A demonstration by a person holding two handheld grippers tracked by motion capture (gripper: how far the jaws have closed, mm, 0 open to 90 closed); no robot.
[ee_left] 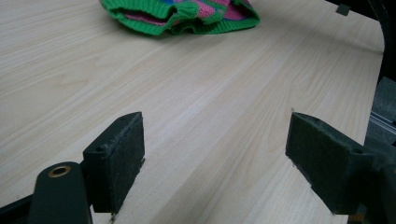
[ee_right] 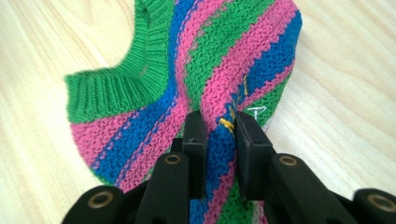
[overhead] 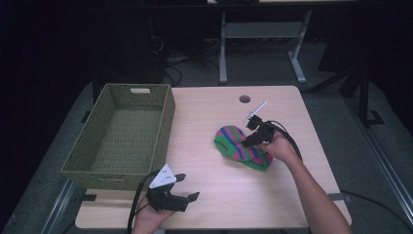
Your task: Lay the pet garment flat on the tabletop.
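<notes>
A pale wood-grain table (overhead: 219, 185) is seen from above, and on its left side an olive woven basket (overhead: 104, 165) is set, its long side running away from the person. To the right of the basket, well apart from it, a striped knitted garment (overhead: 234, 141) in green, pink and blue is laid on the table, right of the middle. From the left gripper view the same knit (ee_left: 187, 16) is seen at the far end of the boards, its green ribbed edge turned this way. Now the right hand-held gripper (overhead: 253, 139) is found at the garment's right edge, held by a hand reaching in from the lower right; in its own view (ee_right: 219, 128) a raised fold of the striped knit (ee_right: 219, 65) is pinched between the nearly closed jaws. The left hand-held gripper (overhead: 187, 187) is held near the front edge of the table, just beside the basket's near corner; its jaws (ee_left: 215, 154) are spread wide with nothing between them but bare wood.
</notes>
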